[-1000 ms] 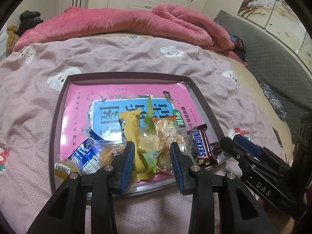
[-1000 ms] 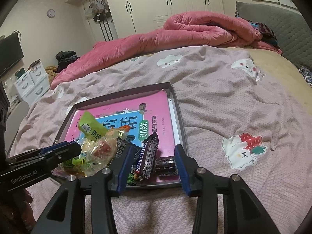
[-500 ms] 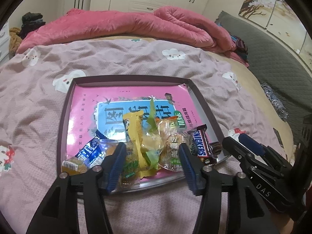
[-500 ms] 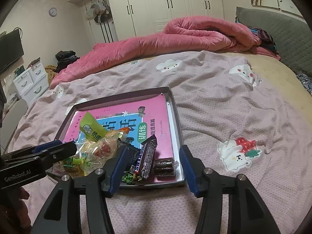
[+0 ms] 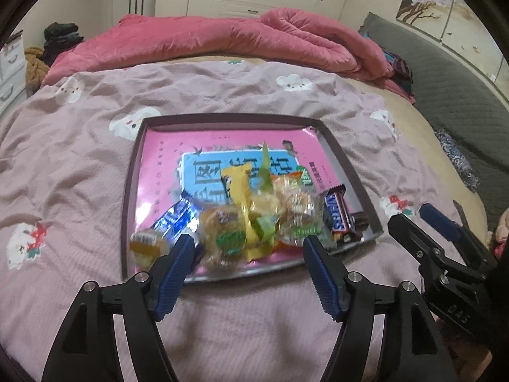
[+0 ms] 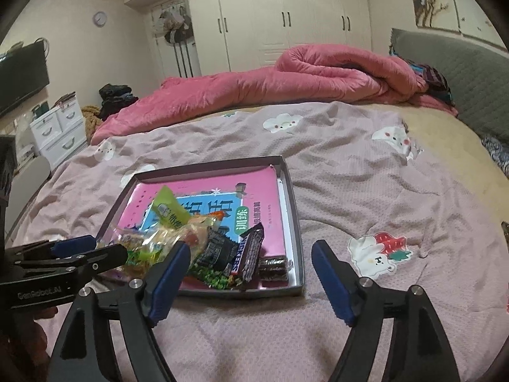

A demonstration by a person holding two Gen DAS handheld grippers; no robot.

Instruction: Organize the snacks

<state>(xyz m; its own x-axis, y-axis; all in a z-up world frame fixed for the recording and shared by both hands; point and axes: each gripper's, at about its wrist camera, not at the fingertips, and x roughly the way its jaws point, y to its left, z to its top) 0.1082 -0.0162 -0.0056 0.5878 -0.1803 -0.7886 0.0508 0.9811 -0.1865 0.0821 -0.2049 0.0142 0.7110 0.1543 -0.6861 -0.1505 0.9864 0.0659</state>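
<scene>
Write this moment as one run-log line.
left tool: open, empty | right tool: open, empty | wrapped snacks: piled in grey rectangular tray

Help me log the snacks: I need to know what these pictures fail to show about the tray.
- Left wrist view: snack pile motion-blurred; most labels unreadable except the Snickers bar.
- Book title: covered by the snacks.
- Right wrist view: left side of the pile hidden behind the left tool.
- Tray near corner contents: too small.

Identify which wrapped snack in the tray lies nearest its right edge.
The small dark chocolate-coloured packet, beside the Snickers bar, lies closest to the tray right wall; the other snacks sit further left.
</scene>
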